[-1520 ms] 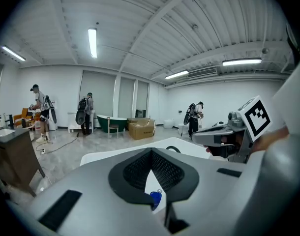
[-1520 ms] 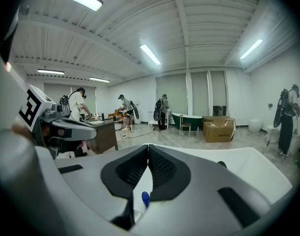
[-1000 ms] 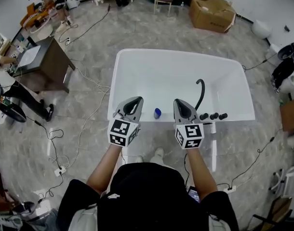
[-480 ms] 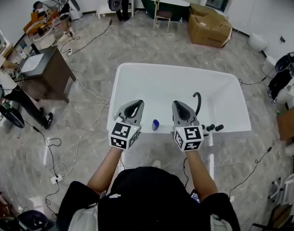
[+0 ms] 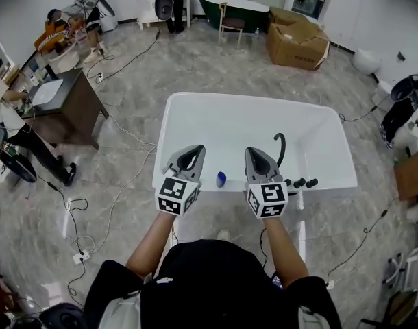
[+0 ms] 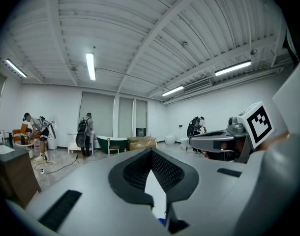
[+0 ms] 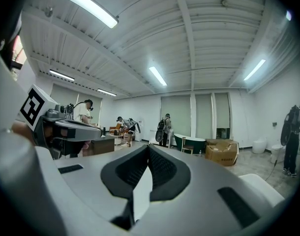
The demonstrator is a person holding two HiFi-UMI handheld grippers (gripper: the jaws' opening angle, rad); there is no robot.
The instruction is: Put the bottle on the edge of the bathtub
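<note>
A small blue bottle [image 5: 221, 179] stands on the near edge of the white bathtub [image 5: 169, 115]. In the head view it sits between my two grippers and touches neither. My left gripper [image 5: 192, 149] hovers just left of it, shut and empty. On the bottle's other side my right gripper [image 5: 255, 151] is also shut and empty. Both point level across the tub. In the left gripper view the jaws of the left gripper [image 6: 151, 150] meet at the tip, and a sliver of blue shows below. The right gripper view shows its own gripper [image 7: 148, 146] closed on nothing.
A black faucet spout [image 5: 283, 142] and black knobs [image 5: 301, 182] stand on the tub's near right rim. A dark desk [image 5: 65, 101] stands to the left, with cables [image 5: 120, 177] across the floor. Cardboard boxes [image 5: 298, 43], a green tub [image 5: 226, 2] and people are at the back.
Both grippers have risen a little, still shut and side by side. The head view has tilted toward the far room, so the tub sits lower. The bottle has stayed on the rim.
</note>
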